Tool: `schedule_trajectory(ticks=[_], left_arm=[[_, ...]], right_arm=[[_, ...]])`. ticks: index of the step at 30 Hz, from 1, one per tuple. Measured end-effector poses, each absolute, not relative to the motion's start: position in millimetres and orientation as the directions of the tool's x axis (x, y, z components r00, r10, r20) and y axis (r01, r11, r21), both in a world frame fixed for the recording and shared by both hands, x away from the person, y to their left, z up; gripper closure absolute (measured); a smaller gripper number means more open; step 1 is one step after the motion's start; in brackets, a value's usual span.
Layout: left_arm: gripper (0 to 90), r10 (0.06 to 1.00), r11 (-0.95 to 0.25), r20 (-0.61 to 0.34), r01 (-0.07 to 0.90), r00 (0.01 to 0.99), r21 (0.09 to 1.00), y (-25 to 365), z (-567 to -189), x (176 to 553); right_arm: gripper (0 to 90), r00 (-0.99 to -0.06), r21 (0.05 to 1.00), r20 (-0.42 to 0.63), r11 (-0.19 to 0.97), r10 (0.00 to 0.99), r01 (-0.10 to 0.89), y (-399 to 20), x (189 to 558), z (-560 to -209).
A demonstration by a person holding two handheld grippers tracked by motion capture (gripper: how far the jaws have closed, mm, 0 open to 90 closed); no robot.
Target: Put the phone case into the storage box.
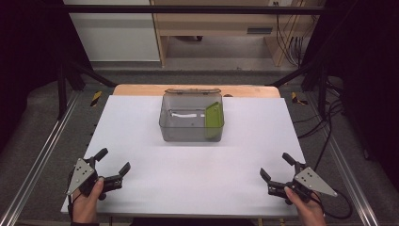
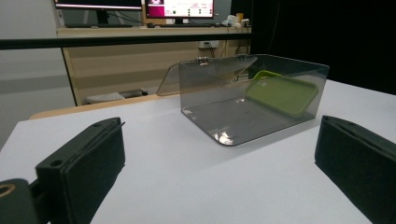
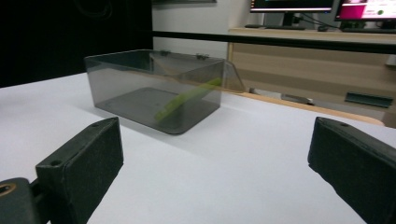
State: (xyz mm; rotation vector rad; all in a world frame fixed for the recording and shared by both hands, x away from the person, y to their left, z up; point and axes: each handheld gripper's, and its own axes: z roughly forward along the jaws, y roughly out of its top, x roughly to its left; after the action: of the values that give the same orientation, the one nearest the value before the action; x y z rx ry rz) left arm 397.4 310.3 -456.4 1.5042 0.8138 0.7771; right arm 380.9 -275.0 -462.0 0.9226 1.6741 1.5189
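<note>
Smoky clear plastic box holds a flat green slab; both grippers' fingers gape, empty.

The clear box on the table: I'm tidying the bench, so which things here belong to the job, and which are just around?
Belongs to the job:
clear box, hinged lid open
green flat piece leaning inside it
left tongs, open
right tongs, open

Just around:
wooden board behind the white table
monitors
floor cables
</note>
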Motion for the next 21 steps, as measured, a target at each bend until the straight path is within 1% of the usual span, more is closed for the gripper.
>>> schedule_trajectory(ticks=[8,12,21], left_arm=[[1.5,0.831,-0.064,0.025,0.051,0.555,0.997,306.6,-456.4,397.5],[2.0,0.824,-0.048,0.009,0.054,0.566,0.997,305.4,-457.2,397.1],[2.2,0.812,-0.054,0.014,0.051,0.584,0.997,301.6,-457.1,396.7]], right_arm=[[3.5,-0.552,0.995,-0.033,0.081,0.833,0.062,-259.8,391.4,-463.8],[3.3,-0.561,0.995,-0.026,0.075,0.827,0.065,-253.0,396.5,-463.5],[3.3,-0.579,0.995,-0.018,0.070,0.815,0.067,-237.7,407.9,-462.5]])
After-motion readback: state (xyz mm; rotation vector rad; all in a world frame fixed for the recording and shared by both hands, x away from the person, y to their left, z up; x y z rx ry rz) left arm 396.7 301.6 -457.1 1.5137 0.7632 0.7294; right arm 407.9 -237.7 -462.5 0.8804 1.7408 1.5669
